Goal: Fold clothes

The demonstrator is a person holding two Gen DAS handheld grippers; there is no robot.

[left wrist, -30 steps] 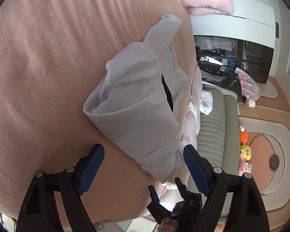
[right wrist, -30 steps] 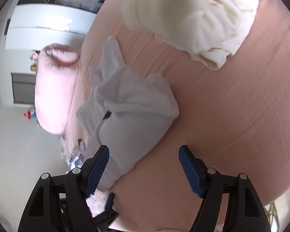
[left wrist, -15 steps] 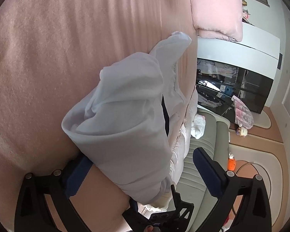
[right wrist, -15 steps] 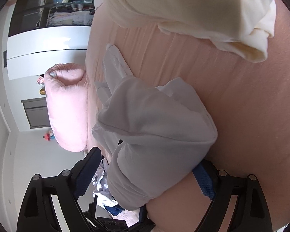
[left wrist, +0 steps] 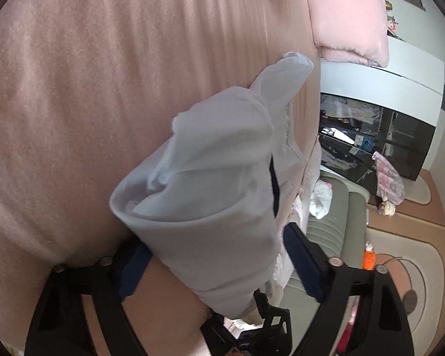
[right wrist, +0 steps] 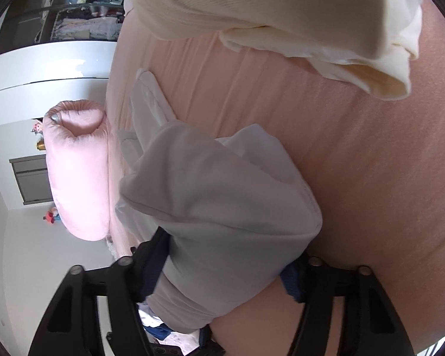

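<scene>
My left tongs [left wrist: 219, 264] stand with their two blue-padded fingers [left wrist: 304, 262] wide apart, and the near end of the white garment [left wrist: 216, 195] lies between them. The left pad is partly under the cloth, the right pad is free beside it, so the fingers are around the garment but not pressing it. My right tongs [right wrist: 225, 273] show the same: the fingers are spread, the thick folded end of the white garment [right wrist: 222, 213] fills the gap between them, and I see only the edges of both blue pads [right wrist: 293, 284] at its sides.

The garment is a loose bundle with several folds. It rests on the pink bed [left wrist: 83, 98] just in front of both tongs, and one narrow part, maybe a sleeve, stretches away from them along the bed edge. A short dark strip shows in a fold on its right side in the left view.

Farther from my right tongs, at the top, a cream garment [right wrist: 296, 14] lies in a heap on the bed, well apart from the white one. A pink pillow [right wrist: 77, 172] is to the left, beyond the bed edge. In the left view a pink pillow [left wrist: 350, 17] is far ahead to the right, and a grey-green sofa [left wrist: 335, 231] stands beside the bed.
</scene>
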